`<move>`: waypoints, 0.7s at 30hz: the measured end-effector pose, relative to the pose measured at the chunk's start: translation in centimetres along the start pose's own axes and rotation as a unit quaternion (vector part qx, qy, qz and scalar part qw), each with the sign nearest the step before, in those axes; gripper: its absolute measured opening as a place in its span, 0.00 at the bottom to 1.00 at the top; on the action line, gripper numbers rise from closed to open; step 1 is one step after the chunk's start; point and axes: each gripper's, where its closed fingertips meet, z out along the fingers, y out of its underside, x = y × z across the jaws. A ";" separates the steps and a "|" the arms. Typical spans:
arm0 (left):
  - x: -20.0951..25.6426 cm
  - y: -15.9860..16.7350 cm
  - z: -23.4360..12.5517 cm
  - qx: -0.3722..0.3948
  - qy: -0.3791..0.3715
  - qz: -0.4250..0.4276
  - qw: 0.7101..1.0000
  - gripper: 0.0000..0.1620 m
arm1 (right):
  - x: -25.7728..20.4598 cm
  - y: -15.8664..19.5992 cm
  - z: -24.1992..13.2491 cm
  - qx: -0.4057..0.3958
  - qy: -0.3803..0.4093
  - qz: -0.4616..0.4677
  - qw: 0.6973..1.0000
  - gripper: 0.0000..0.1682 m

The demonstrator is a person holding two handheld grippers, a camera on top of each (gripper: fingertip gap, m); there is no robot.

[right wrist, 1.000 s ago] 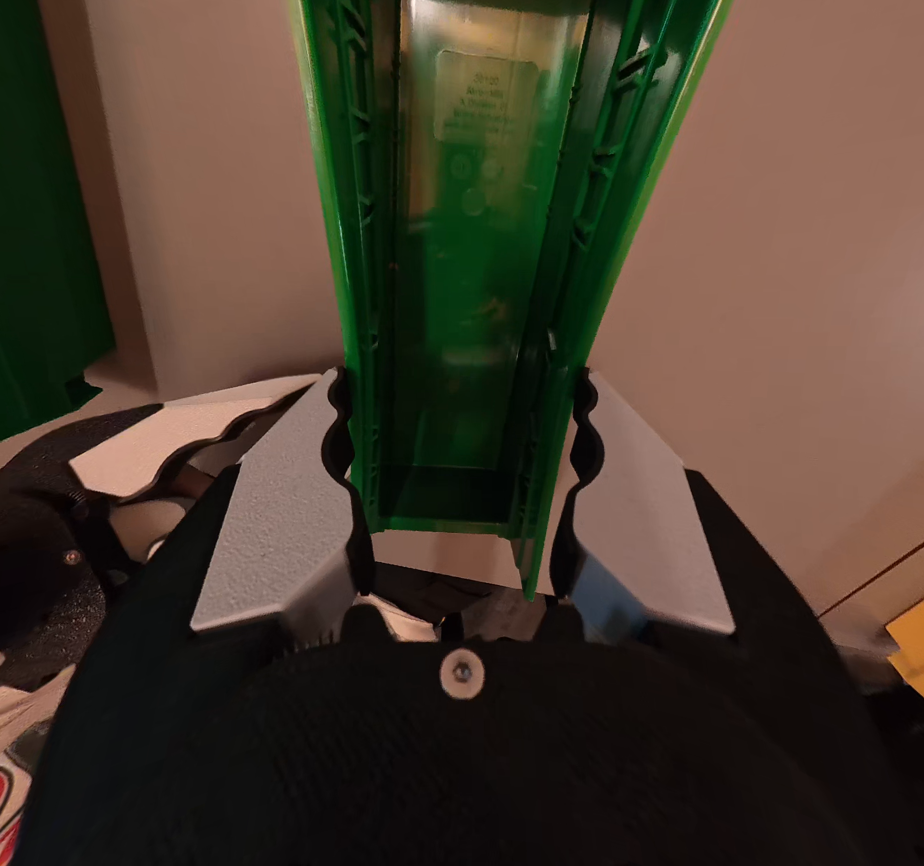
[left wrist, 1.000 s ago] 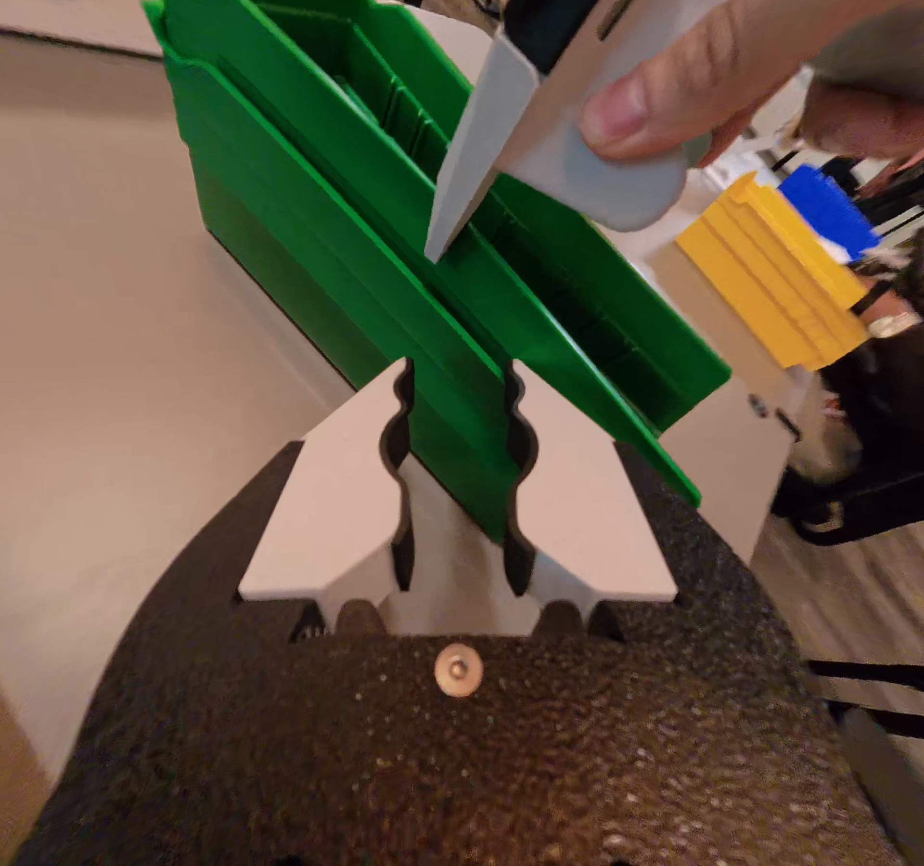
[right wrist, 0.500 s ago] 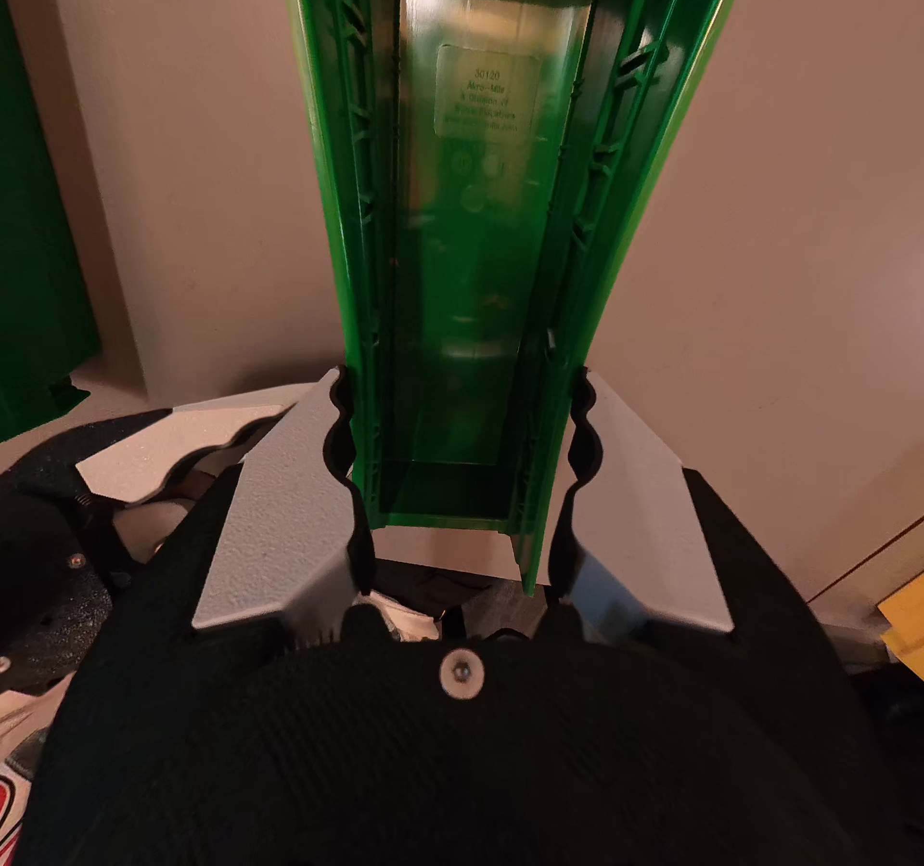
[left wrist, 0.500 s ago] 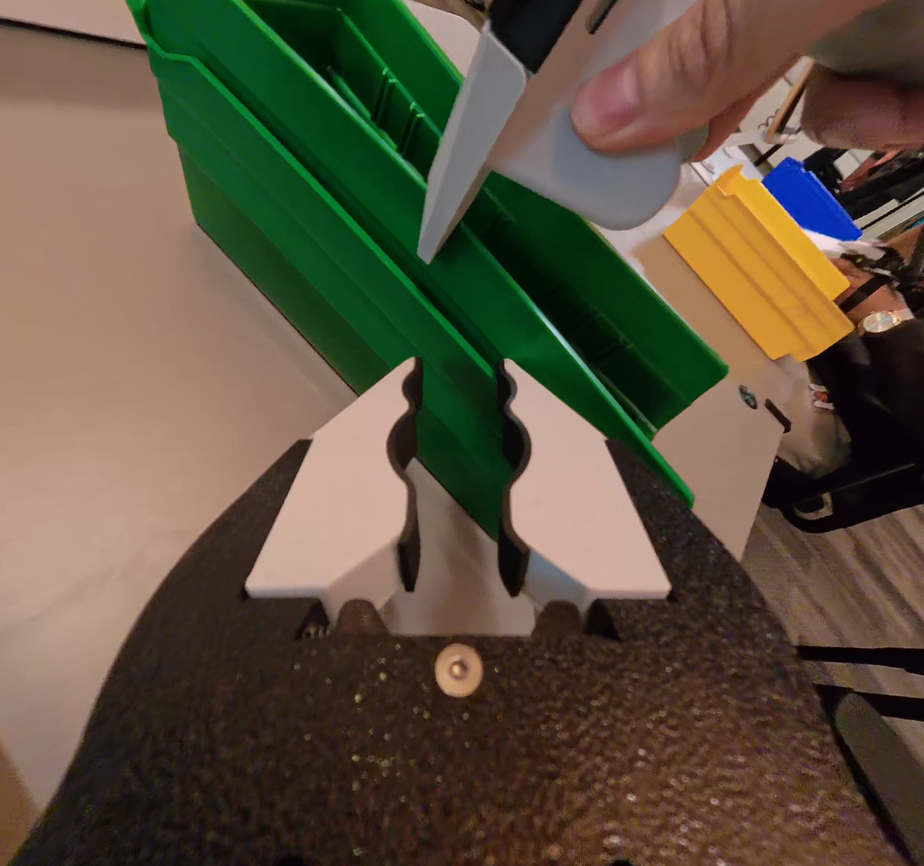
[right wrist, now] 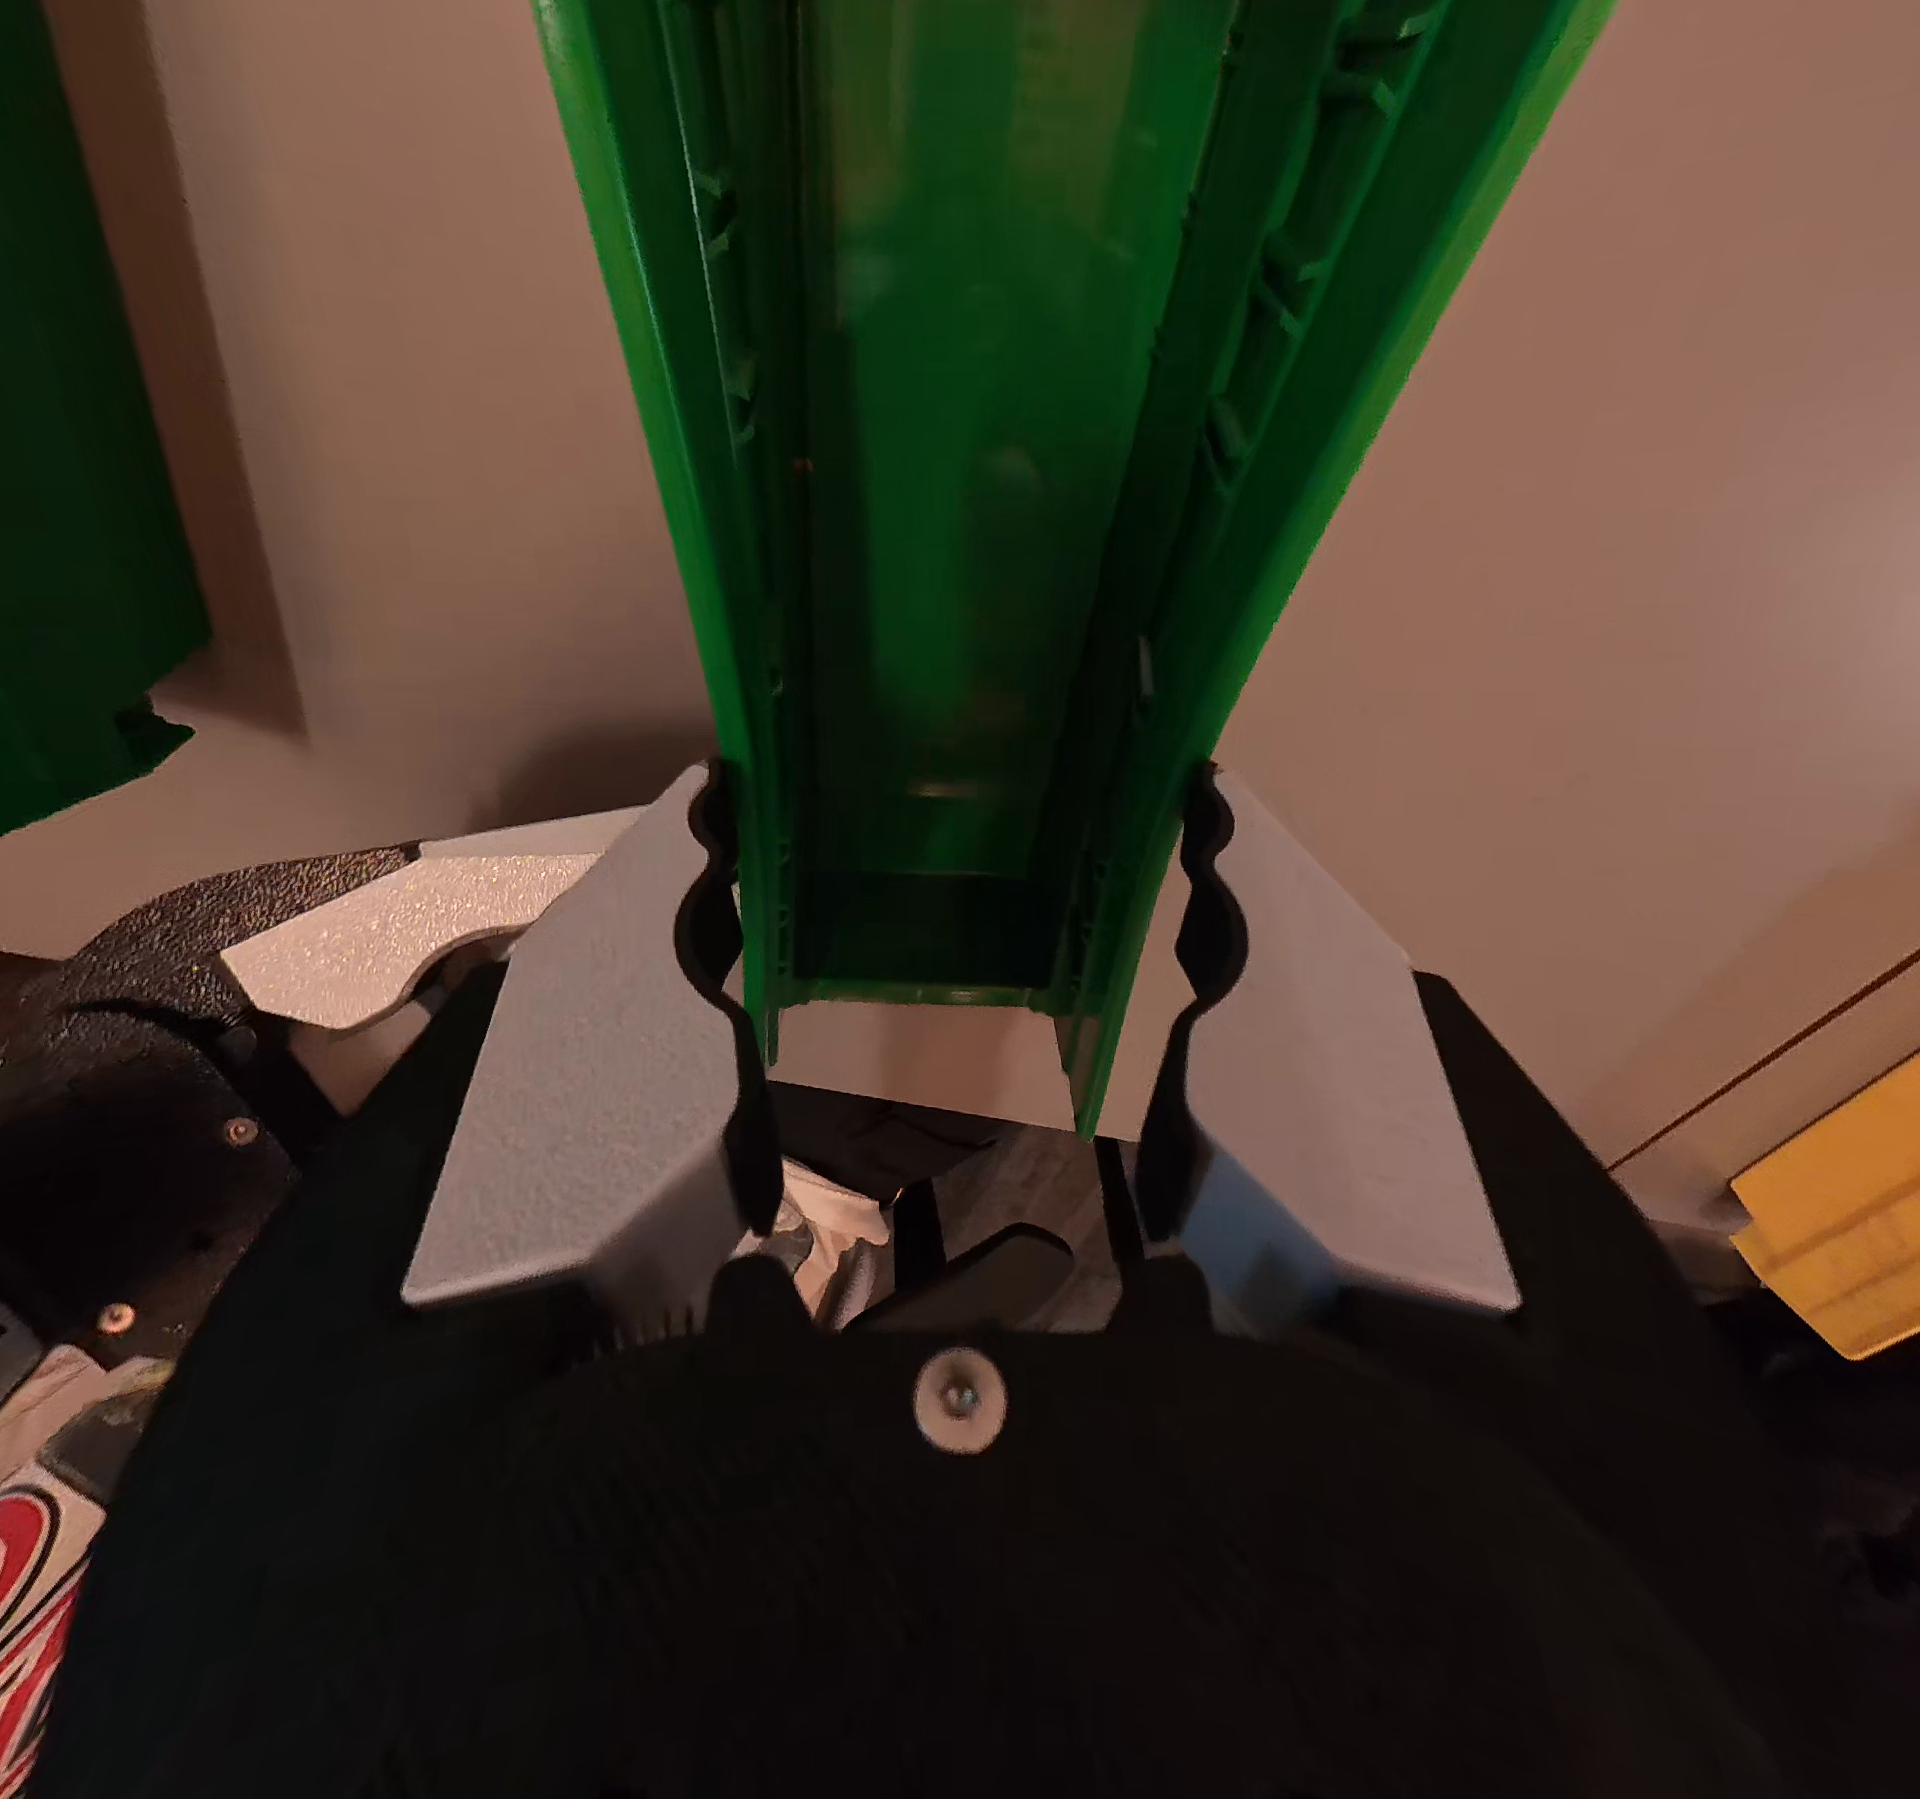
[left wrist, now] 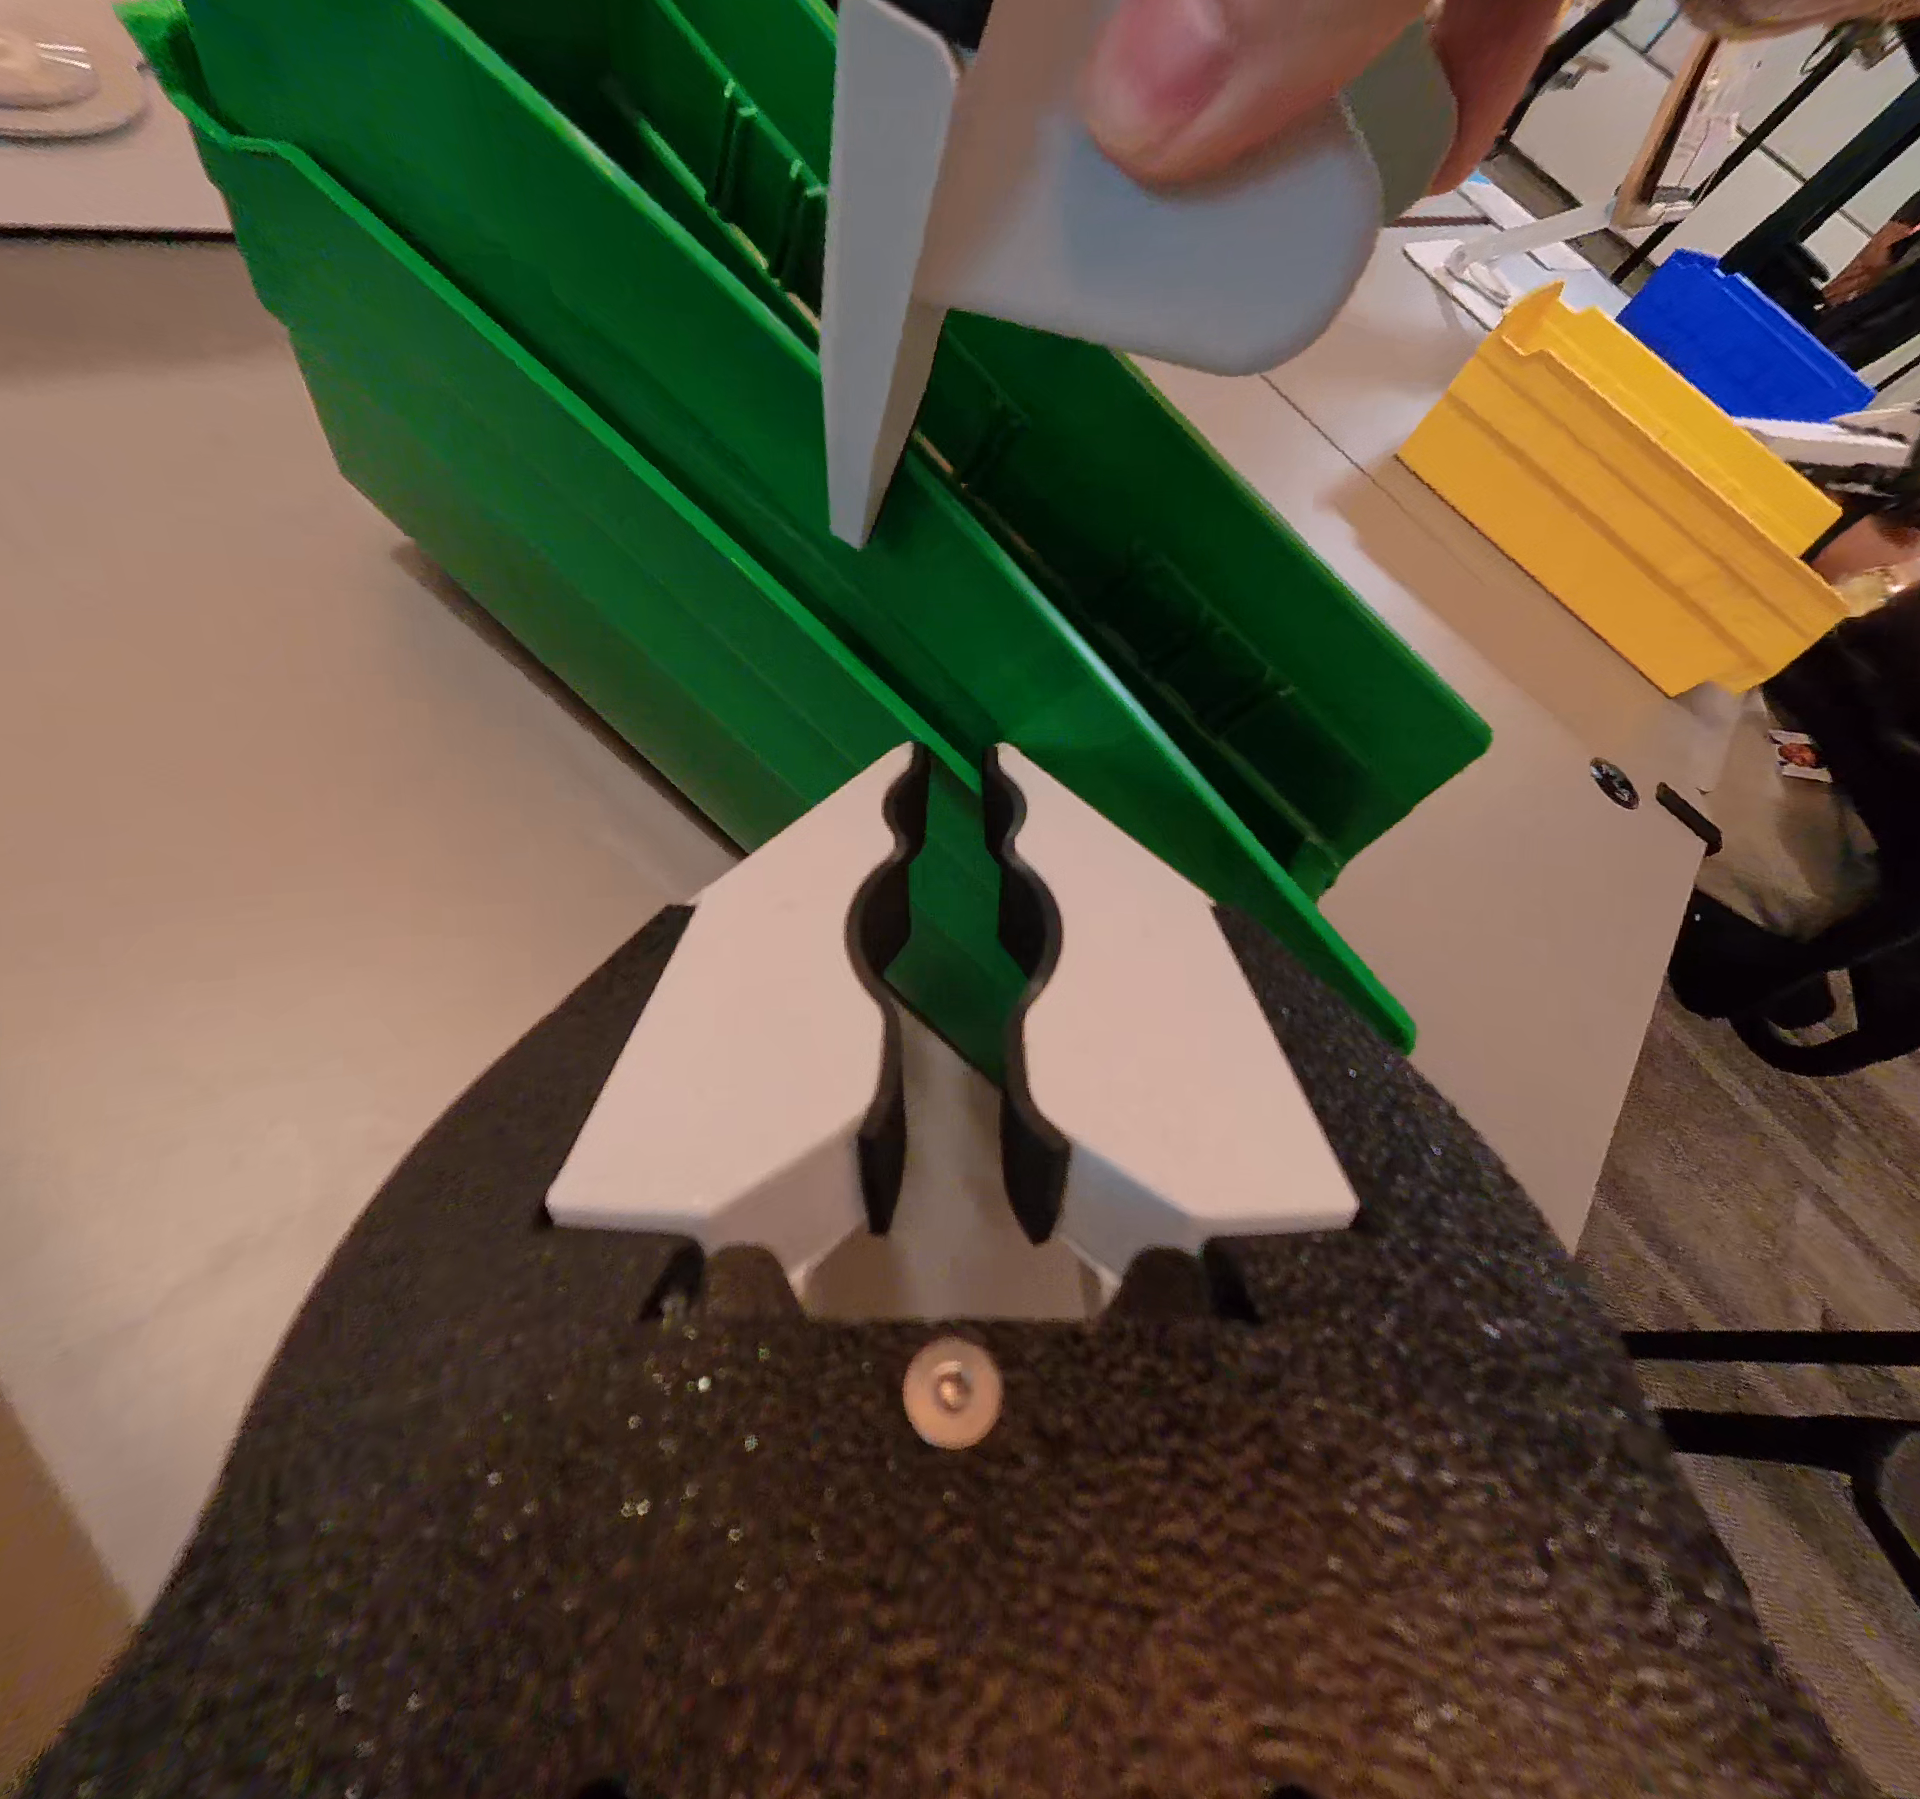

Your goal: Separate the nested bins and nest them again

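Your left gripper (left wrist: 951,928), at lower centre of its view, is clenched on the near corner wall of the outer green bin (left wrist: 582,544), which sits on the beige table (left wrist: 208,814). Beyond it, your right gripper (right wrist: 961,960) straddles the inner green bin (right wrist: 987,399) across its end walls, the right pad seemingly just clear. Judge these bins light, stiff and slick: hold low on the ribbed walls.
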 end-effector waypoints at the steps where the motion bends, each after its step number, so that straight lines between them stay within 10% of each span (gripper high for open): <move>1: 0.0 0.0 0.0 0.001 0.004 -0.005 1.000 0.05 | 0.0 0.0 -0.1 -0.001 0.000 -0.002 1.000 0.52; 21: -1.0 0.2 0.2 -0.005 -0.011 -0.008 1.000 0.05 | 0.0 -0.1 -7.4 0.055 -0.040 -0.002 0.998 0.53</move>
